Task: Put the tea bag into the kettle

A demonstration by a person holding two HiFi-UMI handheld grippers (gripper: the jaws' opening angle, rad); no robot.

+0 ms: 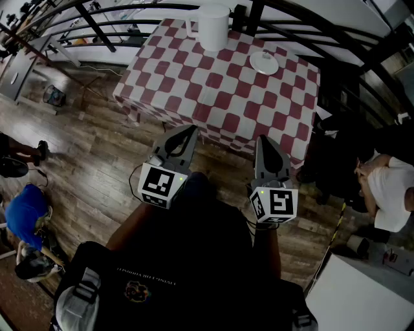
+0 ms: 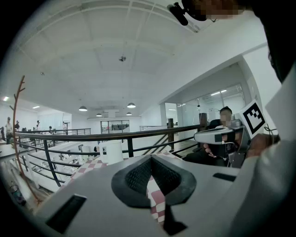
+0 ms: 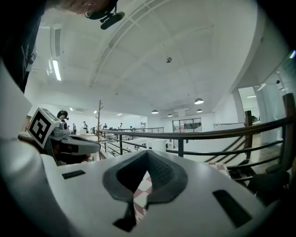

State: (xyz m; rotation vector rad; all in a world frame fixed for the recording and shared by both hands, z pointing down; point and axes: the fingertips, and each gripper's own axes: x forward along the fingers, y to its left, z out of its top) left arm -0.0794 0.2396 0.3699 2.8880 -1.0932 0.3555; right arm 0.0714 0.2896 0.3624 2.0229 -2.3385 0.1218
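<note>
A white kettle (image 1: 213,26) stands at the far edge of the table with the red-and-white checked cloth (image 1: 213,97). To its right lies a small white dish (image 1: 264,63) with something small on it; I cannot tell whether that is the tea bag. My left gripper (image 1: 190,131) and right gripper (image 1: 263,139) hang side by side over the floor, just short of the table's near edge. Both are shut with nothing between the jaws. In the left gripper view the kettle (image 2: 112,152) shows beyond the shut left gripper (image 2: 150,159).
A black railing (image 1: 162,8) runs behind the table. A person in white (image 1: 391,187) sits at the right, and a person in blue (image 1: 26,216) is low at the left. A white box (image 1: 362,297) stands at the lower right. Wooden floor (image 1: 90,149) lies in front.
</note>
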